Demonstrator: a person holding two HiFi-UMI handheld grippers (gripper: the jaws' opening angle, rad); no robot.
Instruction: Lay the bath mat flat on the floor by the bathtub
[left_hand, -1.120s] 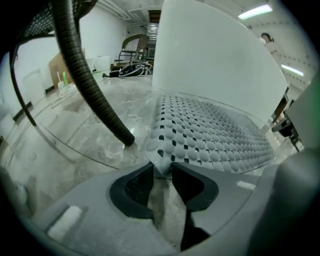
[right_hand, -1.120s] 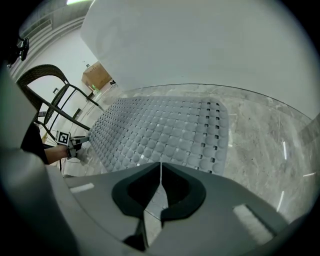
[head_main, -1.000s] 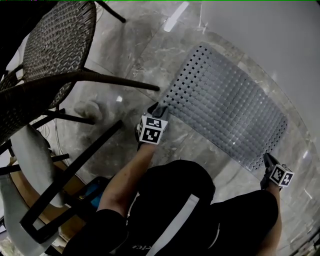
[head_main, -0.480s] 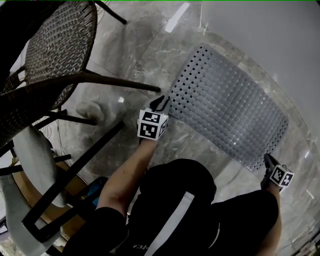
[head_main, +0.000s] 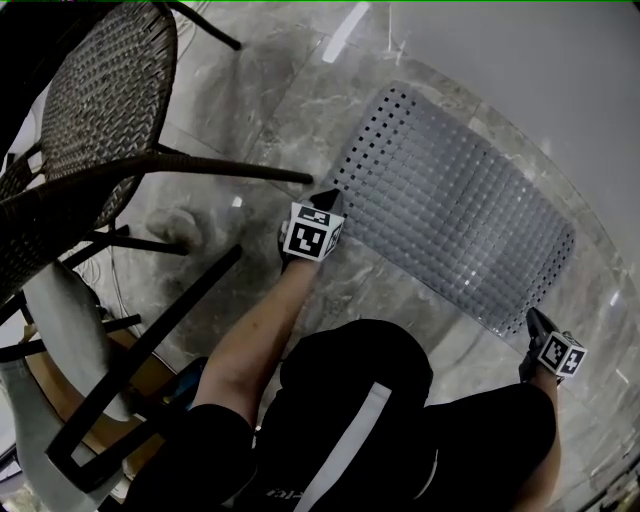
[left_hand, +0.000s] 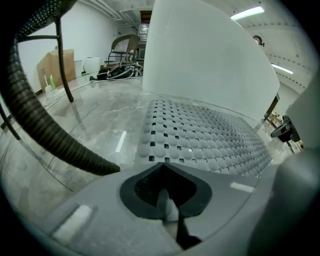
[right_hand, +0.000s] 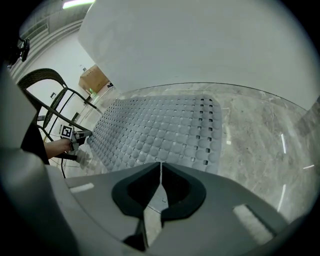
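The grey perforated bath mat (head_main: 450, 210) lies spread flat on the marble floor beside the white bathtub (head_main: 520, 60). My left gripper (head_main: 328, 197) sits at the mat's near left edge with its jaws together, tips touching the edge; the mat (left_hand: 210, 135) looks flat beyond them and nothing shows between the pads. My right gripper (head_main: 531, 319) is at the mat's near right corner, also shut. In the right gripper view the tips (right_hand: 160, 165) meet at the mat's edge (right_hand: 155, 130), and the left gripper (right_hand: 75, 135) shows across the mat.
A dark wicker chair (head_main: 100, 100) stands to the left, one leg (head_main: 230, 170) reaching close to the left gripper. A pale chair (head_main: 60, 310) and a black frame (head_main: 140, 350) sit lower left. The tub wall (left_hand: 200, 55) rises right behind the mat.
The left gripper's jaws have gone from open to shut, and it has shifted slightly forward to the mat's edge. The right gripper and the mat have stayed put.
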